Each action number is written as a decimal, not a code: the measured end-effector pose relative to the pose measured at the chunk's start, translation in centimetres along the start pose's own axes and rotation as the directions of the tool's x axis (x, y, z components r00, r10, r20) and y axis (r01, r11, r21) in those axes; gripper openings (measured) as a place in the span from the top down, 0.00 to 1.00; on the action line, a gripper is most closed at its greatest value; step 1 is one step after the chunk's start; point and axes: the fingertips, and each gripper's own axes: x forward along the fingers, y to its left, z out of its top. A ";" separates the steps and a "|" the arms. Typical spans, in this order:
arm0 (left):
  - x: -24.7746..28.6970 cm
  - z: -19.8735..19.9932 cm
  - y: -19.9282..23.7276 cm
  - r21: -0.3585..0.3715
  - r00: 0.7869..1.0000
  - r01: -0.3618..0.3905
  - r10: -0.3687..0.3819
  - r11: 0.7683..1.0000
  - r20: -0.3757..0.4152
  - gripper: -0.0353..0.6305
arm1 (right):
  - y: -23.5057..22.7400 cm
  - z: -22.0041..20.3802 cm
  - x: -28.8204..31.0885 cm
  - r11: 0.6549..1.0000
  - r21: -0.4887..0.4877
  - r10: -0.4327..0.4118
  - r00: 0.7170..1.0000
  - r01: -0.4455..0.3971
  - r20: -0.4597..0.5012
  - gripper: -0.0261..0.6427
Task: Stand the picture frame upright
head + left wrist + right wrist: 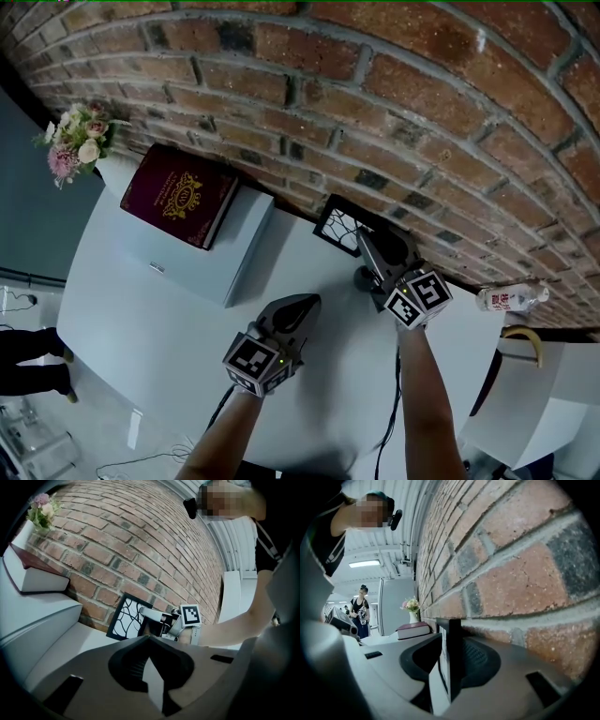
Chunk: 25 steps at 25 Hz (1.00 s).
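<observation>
The black picture frame (339, 225) with a white line pattern stands upright on the white table (169, 347), close against the brick wall (375, 112). My right gripper (364, 242) straddles its right edge. In the right gripper view the frame's black edge (453, 658) rises between the two jaws, with a slit of room on its left side, so the jaws are open around it. My left gripper (307, 305) rests lower on the table, shut and empty, pointing toward the frame (125, 618) and the right gripper (157, 619).
A dark red book (178, 195) lies on a pale box (202, 253) to the left, with a vase of flowers (80, 141) behind it. A plastic bottle (511, 298) lies at the right by the wall. A person (361, 611) stands far off.
</observation>
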 end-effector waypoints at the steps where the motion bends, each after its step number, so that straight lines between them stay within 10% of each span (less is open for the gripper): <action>1: 0.0 0.0 0.0 0.004 1.000 0.001 -0.001 1.000 -0.003 0.94 | 0.0 0.0 0.0 1.000 0.001 -0.009 1.000 0.009 0.002 0.79; 25: -0.8 0.1 -1.1 0.060 0.999 0.036 -0.035 0.998 -0.020 0.94 | -1.1 0.7 -2.3 0.985 0.078 -0.156 0.987 0.152 0.044 0.75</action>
